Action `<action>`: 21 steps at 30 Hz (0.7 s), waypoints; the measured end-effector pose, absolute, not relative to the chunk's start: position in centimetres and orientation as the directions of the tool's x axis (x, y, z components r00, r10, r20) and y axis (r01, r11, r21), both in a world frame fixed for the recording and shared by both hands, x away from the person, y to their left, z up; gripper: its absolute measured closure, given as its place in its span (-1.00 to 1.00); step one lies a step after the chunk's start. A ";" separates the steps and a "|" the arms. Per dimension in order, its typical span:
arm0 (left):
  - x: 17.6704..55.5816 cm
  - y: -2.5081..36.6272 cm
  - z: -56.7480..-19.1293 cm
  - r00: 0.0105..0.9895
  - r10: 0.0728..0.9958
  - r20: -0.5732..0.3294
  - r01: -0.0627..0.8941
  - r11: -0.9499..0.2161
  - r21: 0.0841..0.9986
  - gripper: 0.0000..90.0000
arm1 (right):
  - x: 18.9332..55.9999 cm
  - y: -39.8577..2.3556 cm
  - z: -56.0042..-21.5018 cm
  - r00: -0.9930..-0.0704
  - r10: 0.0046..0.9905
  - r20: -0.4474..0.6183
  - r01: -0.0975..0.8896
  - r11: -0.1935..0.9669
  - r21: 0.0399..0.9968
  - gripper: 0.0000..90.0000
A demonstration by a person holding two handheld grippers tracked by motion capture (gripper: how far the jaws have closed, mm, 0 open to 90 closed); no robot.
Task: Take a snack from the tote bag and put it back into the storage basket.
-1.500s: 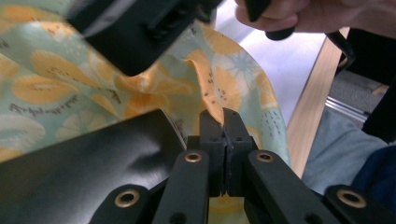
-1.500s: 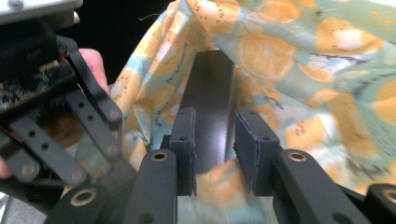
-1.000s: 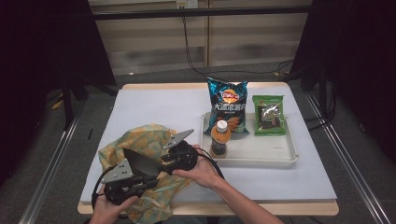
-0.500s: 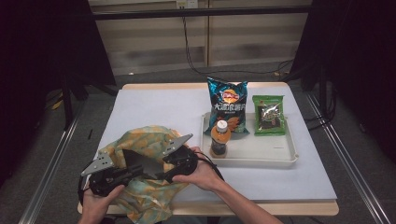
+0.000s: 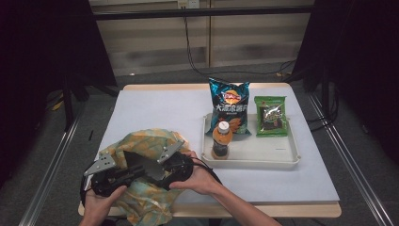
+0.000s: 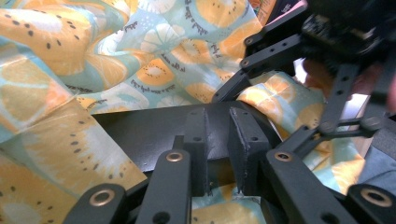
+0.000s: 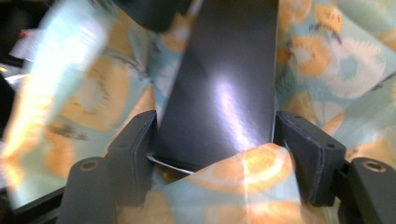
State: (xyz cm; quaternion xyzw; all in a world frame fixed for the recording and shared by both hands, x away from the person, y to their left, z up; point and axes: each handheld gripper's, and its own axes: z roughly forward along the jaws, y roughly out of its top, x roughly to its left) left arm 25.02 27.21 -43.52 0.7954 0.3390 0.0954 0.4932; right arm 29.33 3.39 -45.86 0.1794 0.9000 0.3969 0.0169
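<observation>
A flat black board [image 5: 141,165] hangs over a crumpled cloth bag [image 5: 146,141] printed with orange fruit slices, at the table's front left. My left gripper [image 5: 126,173] is shut on one edge of the black board [image 6: 140,135], its jaws [image 6: 217,116] nearly together with cloth below them. My right gripper [image 5: 157,170] faces it from the right. Its jaws [image 7: 222,158] have just been opening and now stand wide on either side of the black board [image 7: 224,84], pads off it. The cloth [image 7: 243,186] bunches under the board.
A white tray [image 5: 282,160] on the right half of the table holds an orange-drink bottle [image 5: 221,141], a dark chips bag [image 5: 229,106] and a green snack pack [image 5: 271,115]. The white table [image 5: 155,108] has bare surface behind the cloth.
My left hand has shifted a little to the left with the board's end. The right hand has stayed in place beside the board.
</observation>
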 end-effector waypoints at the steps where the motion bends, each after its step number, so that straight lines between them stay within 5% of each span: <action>1: 25.0 27.2 -43.5 0.755 0.630 -0.184 0.445 -0.285 0.849 0.73 | 29.5 3.4 -46.1 -0.935 0.334 0.118 0.314 0.625 0.714 -0.33; 2: 25.0 27.2 -43.6 0.757 0.628 -0.183 0.443 -0.287 0.849 0.73 | 29.7 3.0 -46.0 -0.933 0.348 0.093 0.299 0.604 0.739 -0.14; 5: 25.1 27.2 -43.7 0.757 0.627 -0.183 0.447 -0.294 0.845 0.73 | 30.1 2.6 -45.9 -0.931 0.358 0.077 0.297 0.615 0.731 -0.13; 21: 25.3 26.8 -44.0 0.764 0.621 -0.177 0.455 -0.324 0.829 0.64 | 30.1 0.2 -46.9 -0.907 0.408 0.107 0.346 0.576 0.740 -0.43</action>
